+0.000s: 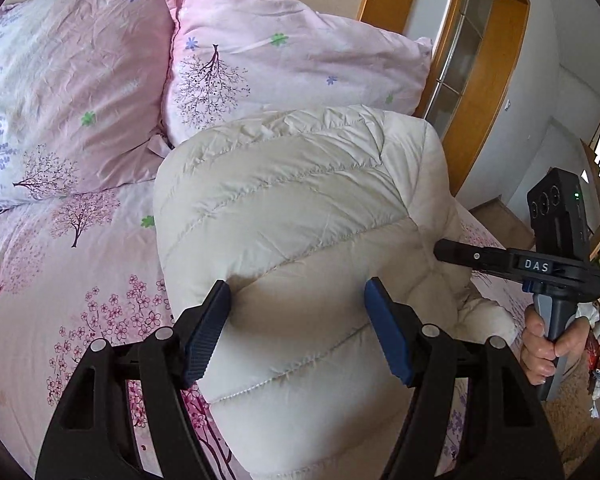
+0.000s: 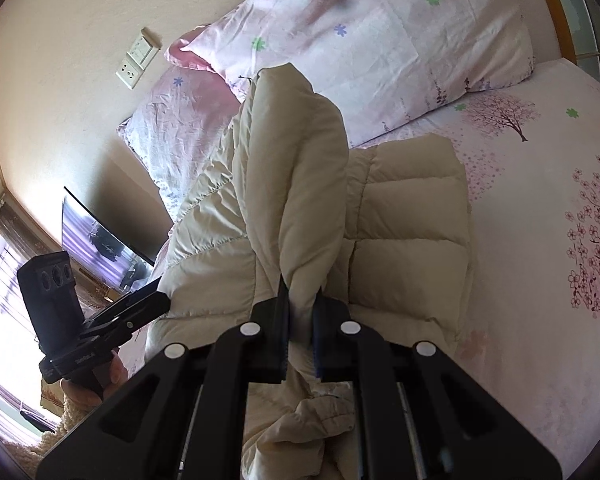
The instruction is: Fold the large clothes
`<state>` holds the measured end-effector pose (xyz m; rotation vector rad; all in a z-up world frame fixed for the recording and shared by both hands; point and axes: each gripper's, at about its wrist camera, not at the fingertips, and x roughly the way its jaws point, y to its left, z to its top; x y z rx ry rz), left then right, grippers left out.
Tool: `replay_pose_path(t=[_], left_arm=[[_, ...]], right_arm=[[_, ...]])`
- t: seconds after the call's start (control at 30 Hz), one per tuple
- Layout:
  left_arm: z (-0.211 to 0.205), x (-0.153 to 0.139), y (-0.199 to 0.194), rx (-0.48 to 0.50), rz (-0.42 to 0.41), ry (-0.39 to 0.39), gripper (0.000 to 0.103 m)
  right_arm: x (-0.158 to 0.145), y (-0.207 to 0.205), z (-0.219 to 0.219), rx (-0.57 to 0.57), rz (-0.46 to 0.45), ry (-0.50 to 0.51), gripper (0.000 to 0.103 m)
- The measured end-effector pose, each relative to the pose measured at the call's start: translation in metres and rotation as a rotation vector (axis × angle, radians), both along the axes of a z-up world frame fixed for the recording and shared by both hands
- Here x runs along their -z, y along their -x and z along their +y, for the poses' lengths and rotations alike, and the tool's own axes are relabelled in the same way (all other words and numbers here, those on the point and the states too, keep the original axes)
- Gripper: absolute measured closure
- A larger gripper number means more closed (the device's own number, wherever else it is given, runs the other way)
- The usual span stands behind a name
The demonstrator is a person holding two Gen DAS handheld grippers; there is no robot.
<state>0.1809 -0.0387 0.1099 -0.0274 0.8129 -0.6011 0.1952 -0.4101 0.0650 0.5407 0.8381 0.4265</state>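
Note:
A cream quilted down jacket (image 1: 300,216) lies bunched on a pink floral bed. My left gripper (image 1: 298,296) is open, its blue pads on either side of a puffy fold of the jacket without clamping it. My right gripper (image 2: 300,300) is shut on a fold of the jacket (image 2: 296,168) and holds that flap raised upright above the rest of the garment. The right gripper also shows in the left wrist view (image 1: 440,249), at the jacket's right edge. The left gripper shows at the left of the right wrist view (image 2: 152,304).
Two pink floral pillows (image 1: 112,80) lie at the head of the bed, just beyond the jacket. A wooden door frame (image 1: 496,60) and a cluttered floor are on the right. A wall with sockets (image 2: 138,58) and a screen (image 2: 100,248) stand past the bed.

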Motion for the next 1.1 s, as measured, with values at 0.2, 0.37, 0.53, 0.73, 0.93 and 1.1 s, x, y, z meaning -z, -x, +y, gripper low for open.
replay_pose_path(t=[0.2, 0.37, 0.53, 0.73, 0.93, 1.1], left_arm=[[-0.004, 0.003, 0.002, 0.012, 0.002, -0.001, 0.032], [-0.008, 0.005, 0.004, 0.029, 0.005, 0.008, 0.031], [-0.012, 0.009, 0.004, 0.045, 0.012, 0.011, 0.031], [-0.027, 0.027, 0.007, 0.066, 0.03, -0.028, 0.03], [-0.046, 0.045, 0.004, 0.065, 0.057, -0.074, 0.027], [-0.039, 0.042, 0.003, 0.069, 0.049, -0.052, 0.025]], right_arm=[[0.016, -0.008, -0.007, 0.018, 0.058, 0.013, 0.093], [0.029, -0.015, -0.022, 0.058, 0.122, 0.015, 0.093], [0.045, -0.022, -0.033, 0.097, 0.203, 0.045, 0.092], [0.061, -0.029, -0.038, 0.114, 0.268, 0.063, 0.09], [0.067, -0.033, -0.047, 0.136, 0.277, 0.059, 0.086], [0.033, -0.018, -0.064, 0.172, 0.217, 0.017, 0.048]])
